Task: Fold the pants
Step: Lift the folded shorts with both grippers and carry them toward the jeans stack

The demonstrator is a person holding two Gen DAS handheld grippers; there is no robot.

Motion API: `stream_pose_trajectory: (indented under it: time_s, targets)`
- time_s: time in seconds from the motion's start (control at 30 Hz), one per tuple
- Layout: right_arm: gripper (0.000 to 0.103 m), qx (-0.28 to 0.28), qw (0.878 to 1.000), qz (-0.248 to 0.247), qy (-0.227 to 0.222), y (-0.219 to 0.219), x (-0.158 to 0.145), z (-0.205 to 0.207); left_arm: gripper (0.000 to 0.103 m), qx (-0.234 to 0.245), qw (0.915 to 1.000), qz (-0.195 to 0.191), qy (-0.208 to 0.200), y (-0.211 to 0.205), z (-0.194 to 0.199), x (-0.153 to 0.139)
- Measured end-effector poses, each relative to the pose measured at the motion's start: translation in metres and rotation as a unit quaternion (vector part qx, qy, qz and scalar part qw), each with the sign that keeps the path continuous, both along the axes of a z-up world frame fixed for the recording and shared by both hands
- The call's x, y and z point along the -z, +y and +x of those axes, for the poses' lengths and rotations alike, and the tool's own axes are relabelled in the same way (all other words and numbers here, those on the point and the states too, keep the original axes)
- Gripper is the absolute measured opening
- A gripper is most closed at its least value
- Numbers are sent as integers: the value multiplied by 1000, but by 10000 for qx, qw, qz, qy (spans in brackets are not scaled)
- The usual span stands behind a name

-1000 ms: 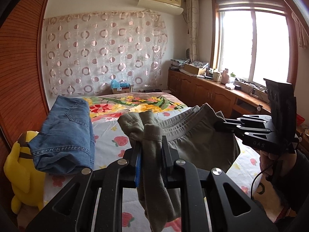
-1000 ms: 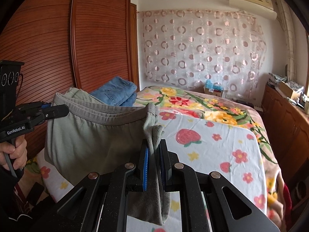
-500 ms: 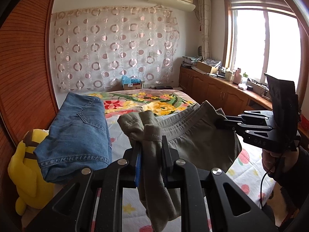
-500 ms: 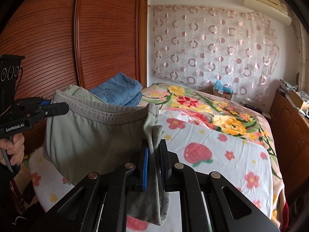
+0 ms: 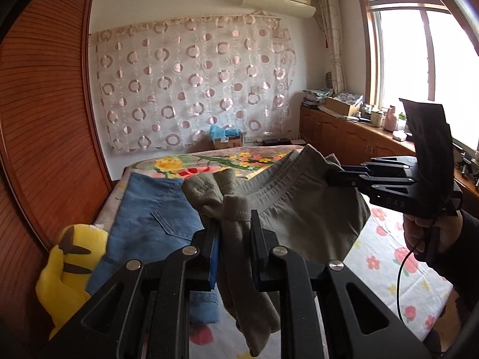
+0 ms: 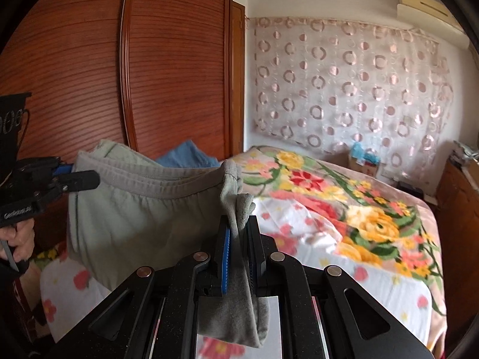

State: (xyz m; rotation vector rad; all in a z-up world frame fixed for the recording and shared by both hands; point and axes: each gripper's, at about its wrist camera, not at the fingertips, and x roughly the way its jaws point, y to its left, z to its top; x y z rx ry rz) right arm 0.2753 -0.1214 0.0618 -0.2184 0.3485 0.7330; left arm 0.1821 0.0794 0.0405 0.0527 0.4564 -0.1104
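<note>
You have the bed (image 5: 389,272) in front of you, its flowered cover bare on the window side, and that bare stretch looks like the place to lay the fold; the olive-grey pants (image 5: 299,209) hang in the air above it, stretched by the waistband between your two tools, with the body sagging below; to do this step well, hold both ends of the band level and the span taut so the cloth drops flat and not twisted, and set it down clear of the folded jeans (image 5: 155,224) just beside your left side, with the yellow plush toy (image 5: 69,266) at the bed's near corner beyond them; lower the hanging edge first, I judge, so the fabric lands smooth before you let the band follow; the left gripper (image 5: 233,239) is nearly closed, its jaws pinching a bunched end of the waistband with a tail of cloth hanging through them; the right gripper (image 6: 239,239) is likewise pressed tight on the other end, a flap trailing beneath; as for writing, the side of the right tool reads "DAS" in the left camera; the lettering on the left tool's body in the right camera is too blurred to read.
</note>
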Motion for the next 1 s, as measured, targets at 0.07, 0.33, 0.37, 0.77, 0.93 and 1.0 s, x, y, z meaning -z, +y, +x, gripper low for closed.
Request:
stream_pose_trajectory:
  time_s: [0.07,0.33,0.37,0.77,0.93,1.0]
  targets:
    - [10,-97,9999,42,12,7,-2,18,18,-77,10000,26,-35,7,2,-3]
    - [10,-505,9987,113,36,39,-2,80,18,-431,9989,122,-113,31,13,-11]
    - [10,-553,9984,72,9,46,-1,86,18,-519,9983,211,-144,33,13,-11]
    - [10,-1011,9944,-305,-85,108,2,148,18,-912,9957,136,-16,65,15,6]
    - [10,-1102,9930,-425,-92,127,0,149,18,-1081,9941,105,-26,72,14,6]
    - [10,-1134,9925,-429,-134,131,-1,149,18,-1135,9935,103,-22,72,11,8]
